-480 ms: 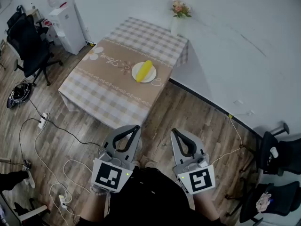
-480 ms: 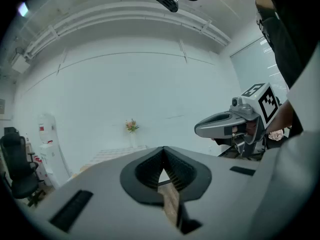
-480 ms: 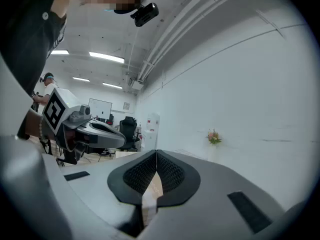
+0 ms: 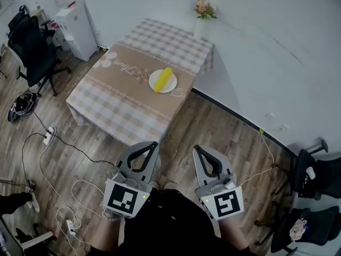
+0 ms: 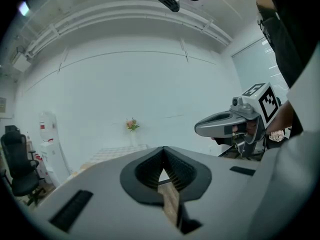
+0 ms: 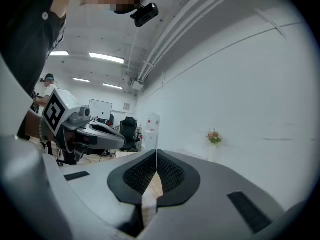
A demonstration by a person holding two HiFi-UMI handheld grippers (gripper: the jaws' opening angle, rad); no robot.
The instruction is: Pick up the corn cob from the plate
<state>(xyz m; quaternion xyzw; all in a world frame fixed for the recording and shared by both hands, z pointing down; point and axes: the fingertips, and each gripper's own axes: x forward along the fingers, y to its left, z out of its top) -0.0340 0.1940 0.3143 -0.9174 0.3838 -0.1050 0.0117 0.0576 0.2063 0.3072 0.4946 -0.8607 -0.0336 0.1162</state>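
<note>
- Close against the person's body, the left tool (image 4: 155, 143) and the right tool (image 4: 196, 148) sit side by side. Each is clenched tip to tip on nothing and aims forward and slightly down.
- Well ahead of both tools, past a stretch of wooden floor (image 4: 213, 127), stands the table (image 4: 122, 105).
- Toward the table's far right part is the plate (image 4: 154, 78), with the corn cob (image 4: 163, 80) lying across its middle, roughly in line with the left tool.
- The cob's long axis runs mostly away from the tools, its far end leaning right. Which end tapers is too small to tell.
- It probably handles as light and stiff, but it is round and could roll. The mid-length looks like the best hold, with the jaws closing across the width.
</note>
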